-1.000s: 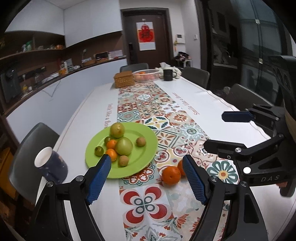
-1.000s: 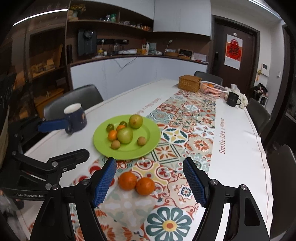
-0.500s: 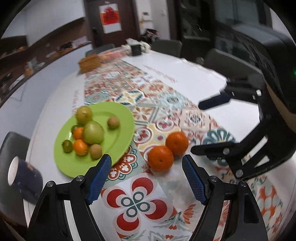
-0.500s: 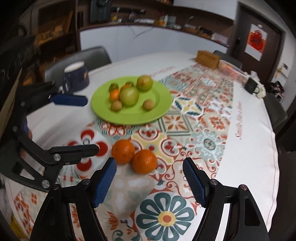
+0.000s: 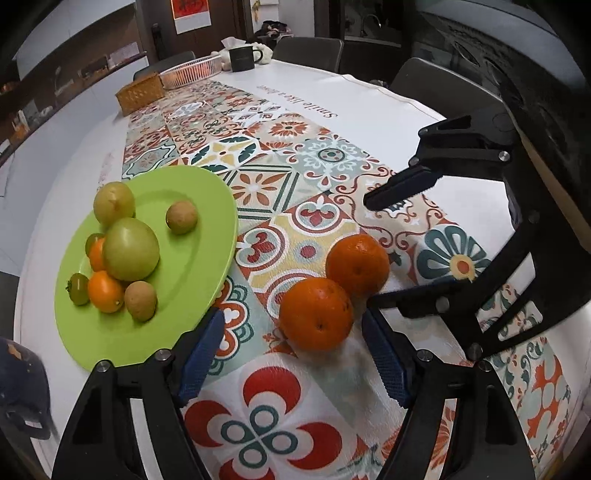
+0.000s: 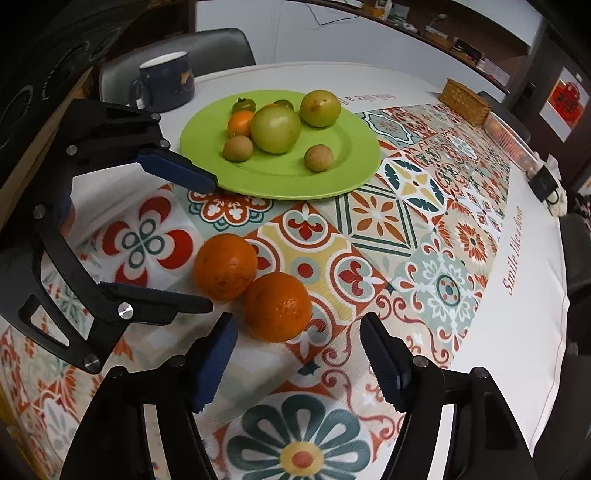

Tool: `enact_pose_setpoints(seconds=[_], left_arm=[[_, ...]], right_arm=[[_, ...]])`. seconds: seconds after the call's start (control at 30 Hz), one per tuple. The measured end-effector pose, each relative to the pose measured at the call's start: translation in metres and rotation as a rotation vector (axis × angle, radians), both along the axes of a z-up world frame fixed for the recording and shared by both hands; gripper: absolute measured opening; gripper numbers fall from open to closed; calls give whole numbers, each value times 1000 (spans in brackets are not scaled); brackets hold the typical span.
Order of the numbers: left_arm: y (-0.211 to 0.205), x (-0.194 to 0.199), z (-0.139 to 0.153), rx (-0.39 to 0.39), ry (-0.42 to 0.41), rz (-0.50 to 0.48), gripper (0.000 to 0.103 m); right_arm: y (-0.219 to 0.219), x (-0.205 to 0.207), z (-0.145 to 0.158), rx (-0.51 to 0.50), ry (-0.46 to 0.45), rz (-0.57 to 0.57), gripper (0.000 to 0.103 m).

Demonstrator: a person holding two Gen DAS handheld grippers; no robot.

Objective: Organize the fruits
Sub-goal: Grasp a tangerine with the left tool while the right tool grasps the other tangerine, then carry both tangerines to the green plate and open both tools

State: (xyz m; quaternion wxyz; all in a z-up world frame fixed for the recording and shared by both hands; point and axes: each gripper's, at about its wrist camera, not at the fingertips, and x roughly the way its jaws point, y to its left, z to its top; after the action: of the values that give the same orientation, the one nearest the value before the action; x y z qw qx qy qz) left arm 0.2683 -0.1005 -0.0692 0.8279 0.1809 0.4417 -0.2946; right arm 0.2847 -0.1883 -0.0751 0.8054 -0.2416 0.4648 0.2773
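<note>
Two oranges [image 6: 251,284], tablecloth [image 6: 513,251] reading "Smile like a flower"

Both open grippers have closed in on the paired oranges: left gripper [image 5: 293,354] from 6 o'clock, right gripper [image 6: 299,360] likewise, oranges [image 6: 251,284] untouched.

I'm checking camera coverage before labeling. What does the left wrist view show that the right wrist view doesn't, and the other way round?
Only the left wrist view: the basket whole, the black mug clear, and the door poster.

Only the right wrist view: the blue mug whole, with its white rim, and the counter shelves.

Both: two oranges touching on the runner, the green plate of fruit, the wicker box, and the left gripper and right gripper, both open and empty.
</note>
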Motion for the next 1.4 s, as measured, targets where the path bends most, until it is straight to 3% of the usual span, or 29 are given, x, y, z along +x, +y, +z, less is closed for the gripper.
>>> enact_pose_setpoints(seconds=[0.2, 0.4, 0.7, 0.9, 1.4], left_arm=[[1, 6, -5, -55, 41, 21, 63], [1, 11, -8, -113, 79, 48, 43], [3, 8, -9, -146, 88, 126, 42], [9, -10, -4, -135, 46, 210, 42], [46, -64, 45, -186, -97, 385, 42]], right_arm=[[1, 6, -7, 15, -7, 12, 62], [-2, 10, -11, 77, 4, -16, 43], [-19, 8, -11, 181, -11, -156, 42], [-29, -3, -9, 232, -52, -261, 42], [-24, -56, 27, 369, -121, -379, 42]])
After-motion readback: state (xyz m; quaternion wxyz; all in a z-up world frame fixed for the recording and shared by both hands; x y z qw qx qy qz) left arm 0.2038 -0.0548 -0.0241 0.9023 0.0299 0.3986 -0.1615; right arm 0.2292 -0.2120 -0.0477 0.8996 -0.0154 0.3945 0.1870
